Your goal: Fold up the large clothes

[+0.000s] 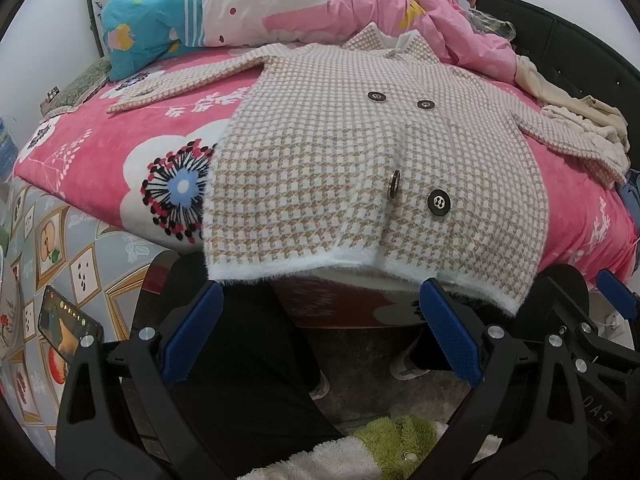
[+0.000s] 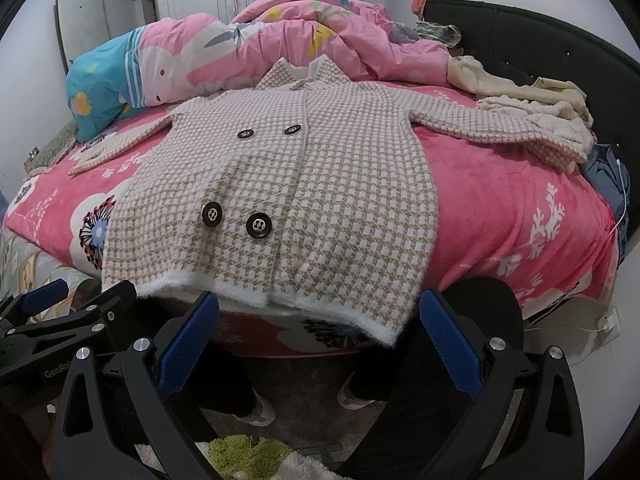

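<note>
On the bed: houndstooth coat (image 2: 280, 184) spread flat, front up, four buttons showing, hem draped over the near edge of the pink blanket (image 2: 500, 208).
Sleeves: both stretched out sideways; the right sleeve (image 2: 500, 128) ends touching a cream garment (image 2: 540, 108) near the headboard.
Left gripper (image 1: 320, 336): jaws spread wide, holding nothing, just below the hem.
Right gripper (image 2: 316, 336): same story, released and empty, below the hem.
Step in hand: looks like the opening grab, nothing folded yet.
Doing it well: I'd pinch each sleeve near the cuff, lift the right one clear of that cream garment, and lay both straight across the chest.
</note>
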A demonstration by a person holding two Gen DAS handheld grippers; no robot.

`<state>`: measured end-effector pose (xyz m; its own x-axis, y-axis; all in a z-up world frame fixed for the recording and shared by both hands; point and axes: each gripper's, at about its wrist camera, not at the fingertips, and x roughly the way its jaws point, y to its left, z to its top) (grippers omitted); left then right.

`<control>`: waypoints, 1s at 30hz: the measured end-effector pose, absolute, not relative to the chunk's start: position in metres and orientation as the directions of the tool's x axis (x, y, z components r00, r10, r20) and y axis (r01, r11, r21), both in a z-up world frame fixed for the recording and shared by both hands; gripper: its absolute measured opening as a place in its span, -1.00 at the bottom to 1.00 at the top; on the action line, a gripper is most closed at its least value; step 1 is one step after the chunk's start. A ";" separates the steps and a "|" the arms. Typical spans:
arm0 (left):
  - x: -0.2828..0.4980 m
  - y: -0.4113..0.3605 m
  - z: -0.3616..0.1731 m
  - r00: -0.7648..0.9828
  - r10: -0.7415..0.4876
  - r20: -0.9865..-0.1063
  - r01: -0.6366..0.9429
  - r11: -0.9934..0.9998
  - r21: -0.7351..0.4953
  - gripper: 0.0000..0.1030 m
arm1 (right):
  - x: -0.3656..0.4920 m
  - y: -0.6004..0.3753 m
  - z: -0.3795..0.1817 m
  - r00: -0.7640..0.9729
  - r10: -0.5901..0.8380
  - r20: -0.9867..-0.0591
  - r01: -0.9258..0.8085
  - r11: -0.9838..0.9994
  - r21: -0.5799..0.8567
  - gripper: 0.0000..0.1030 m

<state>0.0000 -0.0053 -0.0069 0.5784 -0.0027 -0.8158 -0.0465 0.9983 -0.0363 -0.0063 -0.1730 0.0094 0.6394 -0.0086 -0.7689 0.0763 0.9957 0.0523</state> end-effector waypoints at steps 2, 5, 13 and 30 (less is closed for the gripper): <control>0.000 -0.006 -0.007 0.578 -0.001 -0.816 -0.047 0.998 -0.035 0.85 | -0.007 -0.173 0.009 0.640 -0.009 -0.769 0.075 0.996 0.051 0.90; 0.000 -0.006 -0.007 0.578 0.000 -0.816 -0.048 0.998 -0.033 0.85 | -0.006 -0.173 0.009 0.639 -0.008 -0.769 0.075 0.996 0.053 0.90; 0.000 -0.005 -0.007 0.577 0.000 -0.817 -0.048 0.998 -0.034 0.85 | -0.006 -0.173 0.008 0.638 -0.008 -0.770 0.076 0.996 0.052 0.90; 0.002 0.005 -0.007 0.576 0.006 -0.817 -0.067 0.997 -0.040 0.85 | -0.003 -0.170 0.009 0.645 -0.029 -0.763 0.077 0.997 0.027 0.90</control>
